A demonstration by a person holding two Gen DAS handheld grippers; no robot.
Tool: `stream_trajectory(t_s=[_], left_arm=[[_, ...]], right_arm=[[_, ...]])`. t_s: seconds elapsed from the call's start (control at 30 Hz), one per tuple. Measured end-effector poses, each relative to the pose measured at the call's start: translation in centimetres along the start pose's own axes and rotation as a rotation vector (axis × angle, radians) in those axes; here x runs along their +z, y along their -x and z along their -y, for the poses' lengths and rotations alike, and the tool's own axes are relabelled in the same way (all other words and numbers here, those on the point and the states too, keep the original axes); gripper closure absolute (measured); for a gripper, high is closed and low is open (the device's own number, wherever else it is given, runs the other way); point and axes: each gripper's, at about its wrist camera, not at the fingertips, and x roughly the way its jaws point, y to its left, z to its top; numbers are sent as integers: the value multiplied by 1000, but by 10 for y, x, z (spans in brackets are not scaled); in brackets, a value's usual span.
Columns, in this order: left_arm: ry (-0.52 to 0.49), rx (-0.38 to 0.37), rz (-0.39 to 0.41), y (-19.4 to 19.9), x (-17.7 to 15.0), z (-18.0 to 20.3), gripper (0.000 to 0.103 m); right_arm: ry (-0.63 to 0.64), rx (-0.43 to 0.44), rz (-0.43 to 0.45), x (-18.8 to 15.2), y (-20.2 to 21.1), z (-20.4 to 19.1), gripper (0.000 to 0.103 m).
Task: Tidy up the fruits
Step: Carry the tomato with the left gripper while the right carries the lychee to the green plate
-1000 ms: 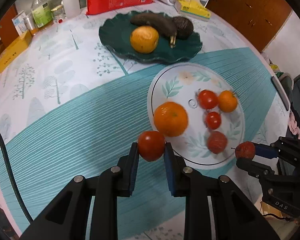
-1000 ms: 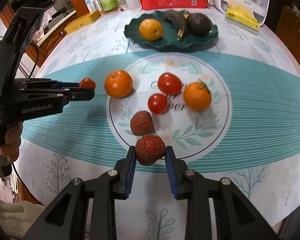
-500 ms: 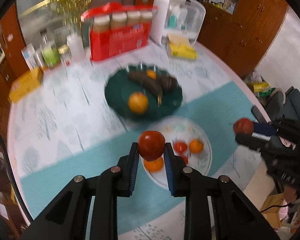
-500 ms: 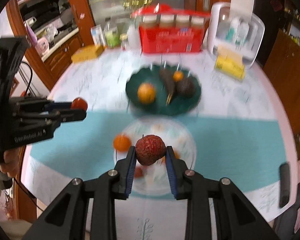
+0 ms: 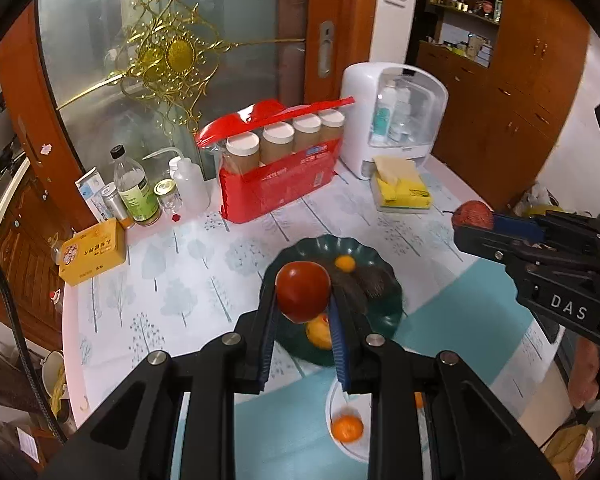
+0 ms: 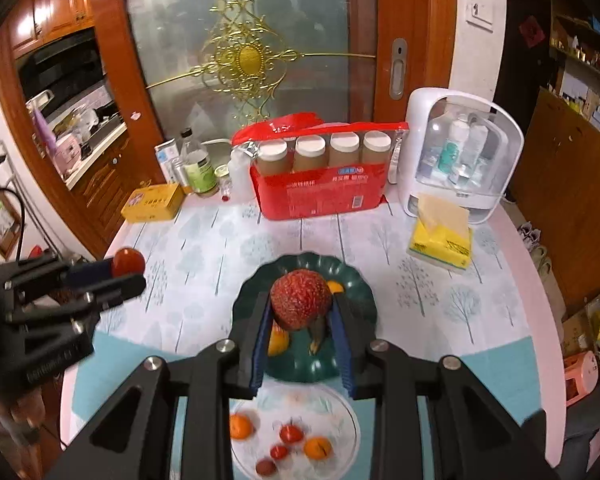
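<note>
The left gripper [image 5: 303,300] is clamped on a smooth, glossy red tomato [image 5: 302,291], and the right gripper [image 6: 301,307] is clamped on a bumpy, dark-red lychee [image 6: 301,303]; both fruits are held in the air above the green plate [image 6: 360,280]. Compared with one second ago, both grippers have risen well clear of the white plate [image 6: 340,408], which now appears small and low in each wrist view. Both grippers point steeply downward over the table [image 6: 204,240], side by side and apart.
</note>
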Motion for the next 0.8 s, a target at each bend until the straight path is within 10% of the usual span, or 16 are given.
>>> stream_trajectory(t_s=[0.8], left_arm=[[156,-2,-339,-255,-45,-34,80]], right_arm=[[119,158,-304,-39,-246,-6,73]])
